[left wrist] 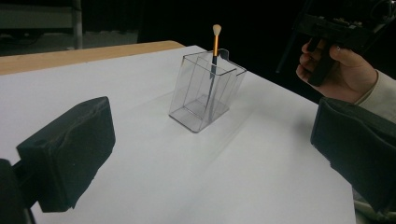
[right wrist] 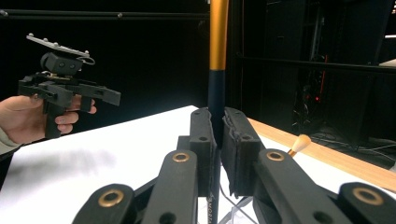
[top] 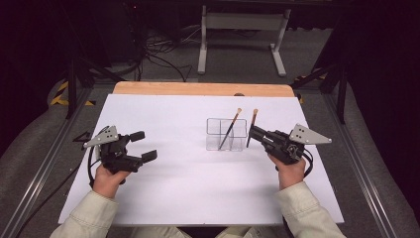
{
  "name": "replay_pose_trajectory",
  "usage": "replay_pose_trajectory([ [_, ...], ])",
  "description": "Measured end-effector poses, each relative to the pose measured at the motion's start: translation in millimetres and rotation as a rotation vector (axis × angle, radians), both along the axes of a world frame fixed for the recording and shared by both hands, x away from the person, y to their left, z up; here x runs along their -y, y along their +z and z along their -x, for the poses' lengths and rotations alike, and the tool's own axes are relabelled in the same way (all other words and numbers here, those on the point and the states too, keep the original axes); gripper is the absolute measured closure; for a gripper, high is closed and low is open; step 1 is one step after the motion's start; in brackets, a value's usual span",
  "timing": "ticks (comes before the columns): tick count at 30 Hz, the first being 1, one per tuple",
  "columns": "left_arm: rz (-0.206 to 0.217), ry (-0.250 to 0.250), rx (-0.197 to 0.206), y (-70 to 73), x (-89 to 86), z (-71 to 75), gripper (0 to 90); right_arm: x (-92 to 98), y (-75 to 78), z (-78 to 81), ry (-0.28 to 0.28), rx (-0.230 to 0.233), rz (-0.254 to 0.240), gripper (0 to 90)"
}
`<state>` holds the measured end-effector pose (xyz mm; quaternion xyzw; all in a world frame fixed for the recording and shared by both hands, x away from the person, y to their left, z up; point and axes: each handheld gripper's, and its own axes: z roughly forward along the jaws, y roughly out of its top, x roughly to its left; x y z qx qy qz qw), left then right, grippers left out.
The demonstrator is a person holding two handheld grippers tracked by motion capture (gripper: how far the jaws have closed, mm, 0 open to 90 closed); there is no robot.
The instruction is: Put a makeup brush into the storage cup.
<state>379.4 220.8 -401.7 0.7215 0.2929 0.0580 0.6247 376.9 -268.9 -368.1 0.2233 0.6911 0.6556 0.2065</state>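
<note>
A clear plastic holder (top: 226, 134) with two compartments stands on the white tabletop (top: 188, 183). A make-up brush (top: 232, 125) with an orange and dark handle leans in it, bristles up. My right gripper (top: 252, 131) is shut on a second brush (top: 253, 120), held nearly upright just right of the holder. In the right gripper view the pads clamp the dark handle (right wrist: 217, 93) below its orange part. My left gripper (top: 144, 145) hovers at the left of the table, open, with nothing between its pads (left wrist: 70, 154). It faces the holder (left wrist: 205, 91) and its brush (left wrist: 215, 46).
A wooden strip (top: 203, 89) borders the far edge of the white surface. Behind it are a white table frame (top: 242, 34) and cables on the floor. Metal rails run along both sides. Wide free room lies between the two grippers.
</note>
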Motion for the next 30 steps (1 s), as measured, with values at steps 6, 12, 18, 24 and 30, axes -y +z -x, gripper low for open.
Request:
replay_pose_trajectory([
  [6, 0.002, 0.000, -0.002, -0.1, -0.2, 0.0, 0.8, -5.9, 5.9, -9.1, 0.000, 0.012, 0.010, 82.5],
  [12, 0.002, 0.001, -0.009, -1.4, 0.0, -0.6, 0.8, -12.4, 8.1, -16.6, -0.007, 0.029, 0.013, 82.5],
  [18, 0.003, 0.000, -0.003, -1.1, -0.7, -0.8, 0.8, -20.8, 8.8, -28.1, -0.002, 0.020, 0.010, 82.5],
  [24, 0.005, -0.001, -0.005, -1.6, -0.8, -1.1, 0.8, -27.7, 8.7, -36.1, -0.001, 0.021, 0.011, 82.5],
  [30, 0.002, 0.000, -0.008, -2.2, -1.0, -1.3, 0.8, -34.1, 10.2, -44.0, -0.005, 0.023, 0.013, 82.5],
])
